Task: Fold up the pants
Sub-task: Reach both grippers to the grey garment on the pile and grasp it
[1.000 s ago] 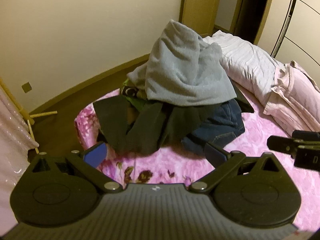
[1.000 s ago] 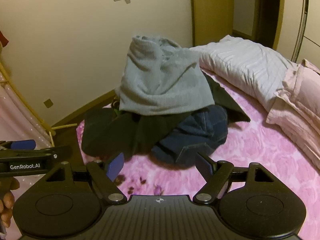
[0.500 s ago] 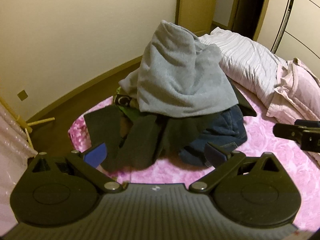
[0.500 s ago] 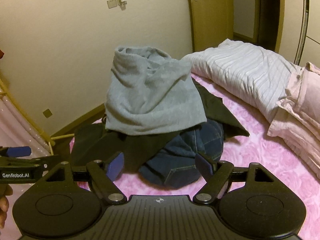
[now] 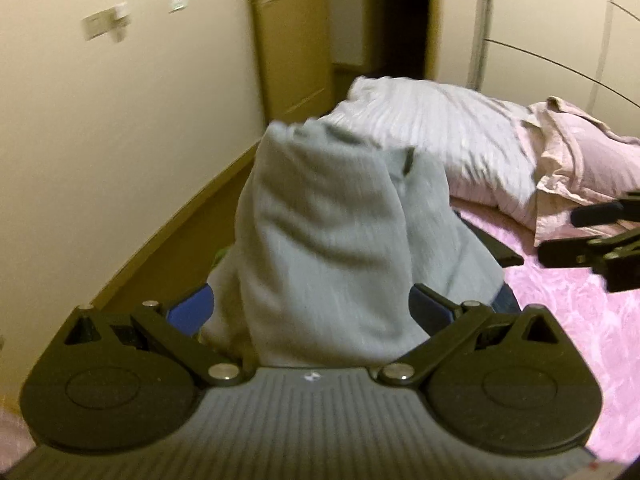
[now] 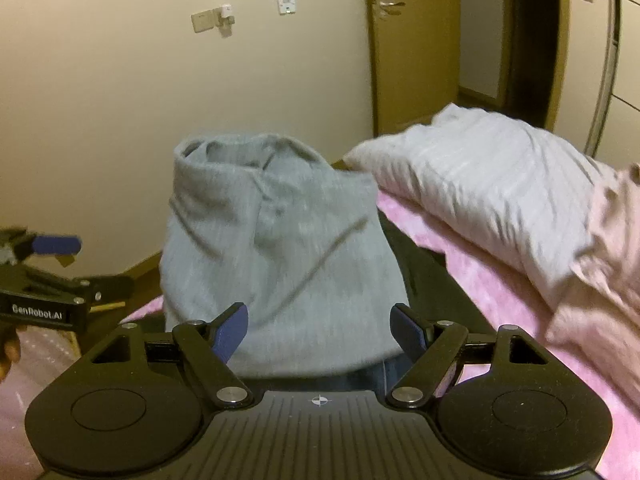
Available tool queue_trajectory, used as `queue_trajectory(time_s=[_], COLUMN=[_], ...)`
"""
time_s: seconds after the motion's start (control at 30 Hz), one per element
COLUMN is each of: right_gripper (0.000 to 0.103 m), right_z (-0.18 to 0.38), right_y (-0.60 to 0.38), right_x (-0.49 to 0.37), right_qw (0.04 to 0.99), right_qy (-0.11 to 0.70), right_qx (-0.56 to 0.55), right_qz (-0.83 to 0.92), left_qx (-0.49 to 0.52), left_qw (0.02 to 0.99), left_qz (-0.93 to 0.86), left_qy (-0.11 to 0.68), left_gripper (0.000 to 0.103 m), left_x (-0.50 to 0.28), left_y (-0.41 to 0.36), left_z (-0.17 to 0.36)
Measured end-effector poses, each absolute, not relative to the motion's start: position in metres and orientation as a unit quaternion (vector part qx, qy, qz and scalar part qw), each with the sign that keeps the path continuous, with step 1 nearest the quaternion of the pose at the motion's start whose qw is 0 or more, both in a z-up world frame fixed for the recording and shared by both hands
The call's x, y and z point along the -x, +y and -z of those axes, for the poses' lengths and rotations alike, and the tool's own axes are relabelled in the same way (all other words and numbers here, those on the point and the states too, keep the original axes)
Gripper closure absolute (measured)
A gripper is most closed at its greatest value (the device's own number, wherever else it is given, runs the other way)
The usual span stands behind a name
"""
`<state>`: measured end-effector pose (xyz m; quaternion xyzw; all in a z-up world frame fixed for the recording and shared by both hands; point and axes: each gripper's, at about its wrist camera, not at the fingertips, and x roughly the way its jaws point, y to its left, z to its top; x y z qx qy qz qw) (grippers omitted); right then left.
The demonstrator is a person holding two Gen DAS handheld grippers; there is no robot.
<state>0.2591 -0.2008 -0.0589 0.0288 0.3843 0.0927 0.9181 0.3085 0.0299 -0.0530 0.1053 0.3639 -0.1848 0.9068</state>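
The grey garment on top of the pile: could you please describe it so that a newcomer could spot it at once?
Start at the bed with the pink flowered cover; a heap of clothes sits at its end nearest the cream wall. The grey garment drapes over that heap like a tall hood, open at the top. It is the only pale grey, soft-looking piece, beside the white striped pillow and above the dark clothes.

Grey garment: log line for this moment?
left gripper: open | right gripper: open | grey garment: atop pile, ungrasped | phase: approach

Home bedroom: bed (image 6: 460, 256) in pink floral cover, striped pillow (image 6: 480, 172), pink bedding (image 5: 580, 152), wooden door (image 6: 408, 40), wardrobe (image 5: 560, 20), wall switches (image 6: 208, 20).
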Motion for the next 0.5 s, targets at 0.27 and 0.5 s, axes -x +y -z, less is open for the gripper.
queue_trajectory(time_s=[0.27,0.5], right_gripper=[0.028,0.054], right_z=[0.111,0.144], right_y=[-0.177,-0.181], right_x=[-0.360,-0.413], right_qw=[0.917,0.912], right_qy=[0.378,0.383], right_qx=[0.031,-0.010], right_qz=[-0.120,-0.147], left_qx=[-0.158,-0.164], left_qw=[0.889,0.870], left_qz=[0.278,0.322], left_qy=[0.328,0.334], left_gripper=[0.010,0.052], left_x=[-0.391,-0.413], left_y=[0.023,0.016], left_z=[0.081,0.095])
